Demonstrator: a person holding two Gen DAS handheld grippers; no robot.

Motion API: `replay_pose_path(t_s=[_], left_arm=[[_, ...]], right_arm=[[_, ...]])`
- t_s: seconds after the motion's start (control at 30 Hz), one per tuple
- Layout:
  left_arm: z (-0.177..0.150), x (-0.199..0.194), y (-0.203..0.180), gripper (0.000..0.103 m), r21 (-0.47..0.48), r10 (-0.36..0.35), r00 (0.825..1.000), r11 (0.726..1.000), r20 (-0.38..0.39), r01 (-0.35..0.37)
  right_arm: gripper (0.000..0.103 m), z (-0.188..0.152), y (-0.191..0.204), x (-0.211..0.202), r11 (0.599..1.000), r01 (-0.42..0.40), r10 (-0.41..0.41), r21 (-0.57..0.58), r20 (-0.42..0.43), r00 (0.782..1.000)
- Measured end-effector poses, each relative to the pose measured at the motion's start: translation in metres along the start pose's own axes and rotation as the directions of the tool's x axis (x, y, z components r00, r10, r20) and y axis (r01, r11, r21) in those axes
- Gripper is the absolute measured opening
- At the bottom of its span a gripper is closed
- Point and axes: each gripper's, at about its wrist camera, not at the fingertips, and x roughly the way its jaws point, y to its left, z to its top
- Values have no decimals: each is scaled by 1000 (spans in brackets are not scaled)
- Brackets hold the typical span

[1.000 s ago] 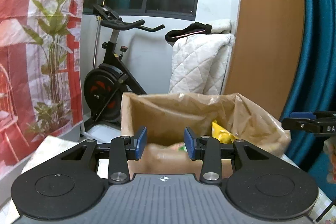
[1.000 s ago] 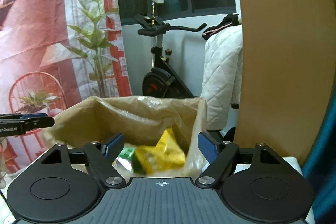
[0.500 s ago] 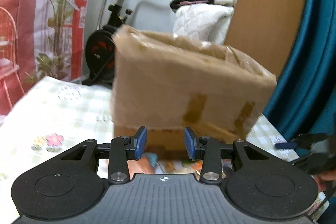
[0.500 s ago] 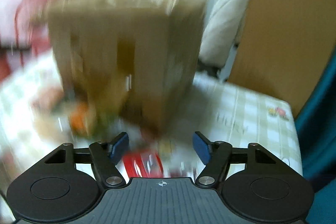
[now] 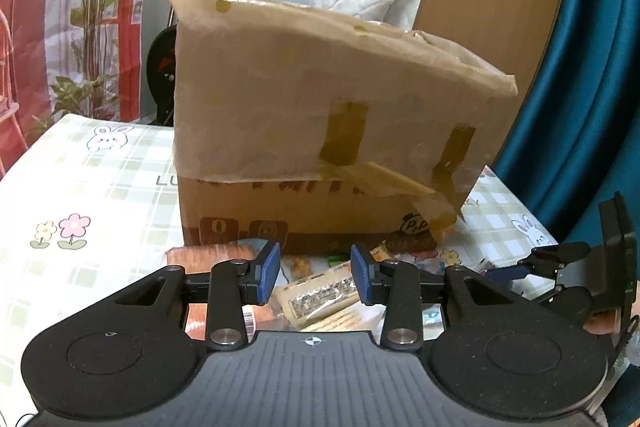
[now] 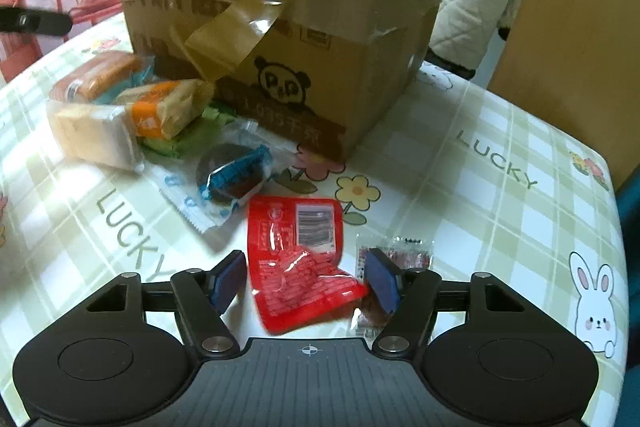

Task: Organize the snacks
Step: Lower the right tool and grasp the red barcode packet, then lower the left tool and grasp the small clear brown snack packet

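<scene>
Hovering over the table (image 6: pixel 500 211), the right gripper (image 6: pixel 306 281) has its empty jaws apart and opening astride a flat red packet (image 6: pixel 298 259), long axis running away toward the cardboard box (image 6: pixel 320 39); the left gripper (image 5: pixel 314 273), jaws apart, is empty.

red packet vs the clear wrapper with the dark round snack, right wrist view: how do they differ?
The red packet is opaque red with a white label; the clear wrapper shows its dark round snack and blue print. The red packet lies between the right gripper's opening jaws, untouched; the clear wrapper lies farther off, nearer the cardboard box. Both lie flat on the checked tablecloth.
</scene>
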Motion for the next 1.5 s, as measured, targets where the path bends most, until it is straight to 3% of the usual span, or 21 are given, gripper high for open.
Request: replay_pose_path(t_s=[0.2, 0.3, 0.53, 1.03, 1.27, 1.4, 1.47, 1.5], left_arm=[[-3, 4, 0, 41, -3, 4, 1000, 1000, -15, -4], [-5, 5, 1, 41, -4, 5, 1000, 1000, -21, -5], [-10, 3, 8, 40, -12, 8, 1000, 1000, -27, -8], [-26, 3, 24, 40, -14, -9, 997, 1000, -70, 8], [-9, 22, 36, 41, -3, 102, 994, 995, -44, -102], [6, 35, 32, 39, -3, 17, 999, 1000, -29, -18], [11, 46, 27, 32, -8, -38, 998, 999, -49, 38], [12, 56, 24, 24, -9, -52, 996, 999, -73, 51]], right_arm=[[65, 0, 3, 4, 1000, 5, -5, 20, 11, 1000], [51, -1, 11, 1, 1000, 7, -7, -4, 17, 1000], [44, -9, 25, -6, 999, 40, -40, 12, 53, 998], [44, -20, 30, -48, 969, 8, -68, 248, 236, 969], [44, -16, 34, -52, 961, -16, -59, 275, 264, 963], [44, -13, 34, -53, 957, -25, -58, 289, 275, 960], [44, -12, 34, -53, 955, -27, -59, 295, 278, 959], [44, -11, 33, -53, 955, -26, -60, 296, 278, 959]])
